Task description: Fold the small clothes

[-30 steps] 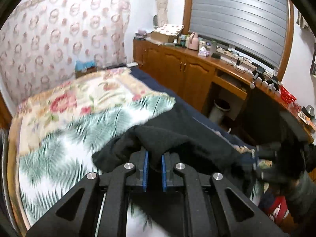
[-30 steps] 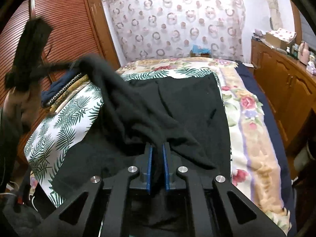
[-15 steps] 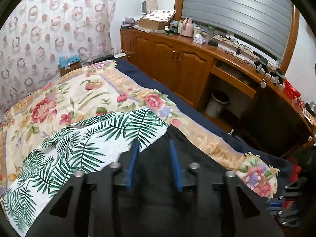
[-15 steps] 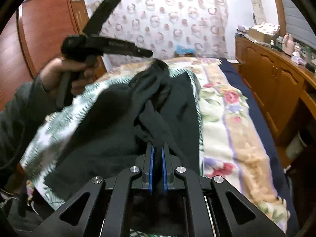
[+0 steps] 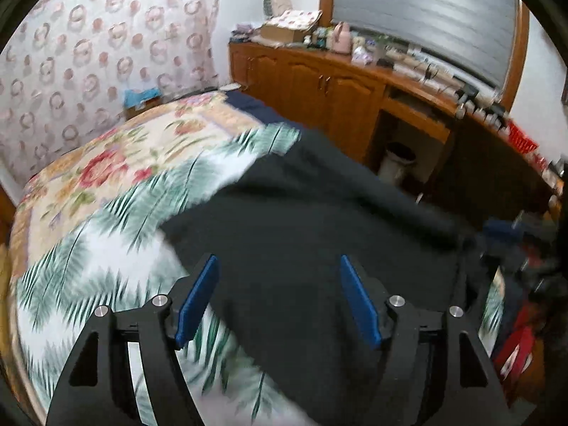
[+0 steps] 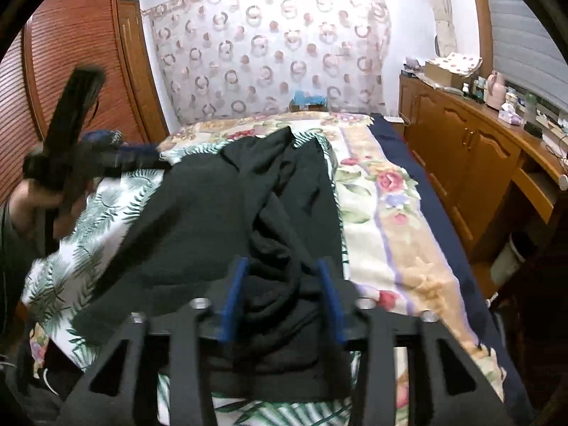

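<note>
A black garment (image 5: 319,234) lies spread on the palm-leaf bedspread (image 5: 88,266). My left gripper (image 5: 278,284) hovers over its near edge. The jaws are opening wide and nothing sits between the blue pads (image 5: 198,298); the cloth lies below them. In the right wrist view the garment (image 6: 198,220) runs up the bed with a twisted fold in its middle. My right gripper (image 6: 281,294) is low over the bunched near end. Its jaws are opening, and a roll of black cloth lies loose between the pads (image 6: 232,298). A hand (image 6: 39,198) holds the blurred left gripper (image 6: 138,158) at the left.
A wooden cabinet (image 6: 472,149) with a cluttered top lines the right of the bed, with a waste bin (image 5: 397,163) below it. A slatted wardrobe (image 6: 71,46) stands at the left. A patterned curtain (image 6: 269,46) and a blue box (image 6: 307,99) are at the bed's far end.
Both grippers were shut on the lifted black garment; both now stand with jaws apart. The garment has dropped onto the bed. The left gripper has come down towards it.
</note>
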The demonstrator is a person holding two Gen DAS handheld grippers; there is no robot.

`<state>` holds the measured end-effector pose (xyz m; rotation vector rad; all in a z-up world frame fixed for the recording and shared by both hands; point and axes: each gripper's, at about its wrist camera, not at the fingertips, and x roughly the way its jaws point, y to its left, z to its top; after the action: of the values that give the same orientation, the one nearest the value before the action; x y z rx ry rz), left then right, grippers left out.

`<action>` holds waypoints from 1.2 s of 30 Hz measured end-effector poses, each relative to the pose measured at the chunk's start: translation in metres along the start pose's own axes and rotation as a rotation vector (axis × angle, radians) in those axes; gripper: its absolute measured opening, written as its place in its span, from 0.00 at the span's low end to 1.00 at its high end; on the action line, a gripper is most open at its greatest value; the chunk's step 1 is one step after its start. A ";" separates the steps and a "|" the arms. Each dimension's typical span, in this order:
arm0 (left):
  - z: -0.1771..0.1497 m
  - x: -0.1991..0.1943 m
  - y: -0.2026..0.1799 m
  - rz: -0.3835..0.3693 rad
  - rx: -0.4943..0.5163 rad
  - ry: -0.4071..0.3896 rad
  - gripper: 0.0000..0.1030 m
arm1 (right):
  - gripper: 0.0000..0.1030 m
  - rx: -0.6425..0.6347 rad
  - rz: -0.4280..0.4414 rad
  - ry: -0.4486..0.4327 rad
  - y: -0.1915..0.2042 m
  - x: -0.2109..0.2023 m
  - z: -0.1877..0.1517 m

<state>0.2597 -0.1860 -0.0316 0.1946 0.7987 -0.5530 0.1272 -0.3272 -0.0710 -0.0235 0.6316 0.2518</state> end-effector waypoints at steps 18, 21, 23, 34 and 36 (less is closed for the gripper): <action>-0.093 -0.005 -0.010 0.060 -0.078 0.051 0.70 | 0.45 -0.020 0.043 0.072 0.043 0.003 -0.027; -0.095 -0.006 -0.014 0.066 -0.079 0.051 0.72 | 0.45 -0.007 0.046 0.078 0.044 0.006 -0.024; -0.097 -0.005 -0.014 0.067 -0.079 0.057 0.78 | 0.45 -0.008 0.042 0.079 0.045 0.009 -0.022; -0.097 -0.002 -0.013 0.075 -0.088 0.064 0.86 | 0.07 -0.007 0.051 0.036 0.017 -0.036 -0.027; -0.097 -0.001 -0.012 0.081 -0.093 0.067 0.88 | 0.07 -0.017 0.008 0.036 0.006 -0.053 -0.036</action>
<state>0.1917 -0.1599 -0.0973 0.1599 0.8763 -0.4342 0.0638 -0.3366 -0.0685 -0.0423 0.6658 0.2650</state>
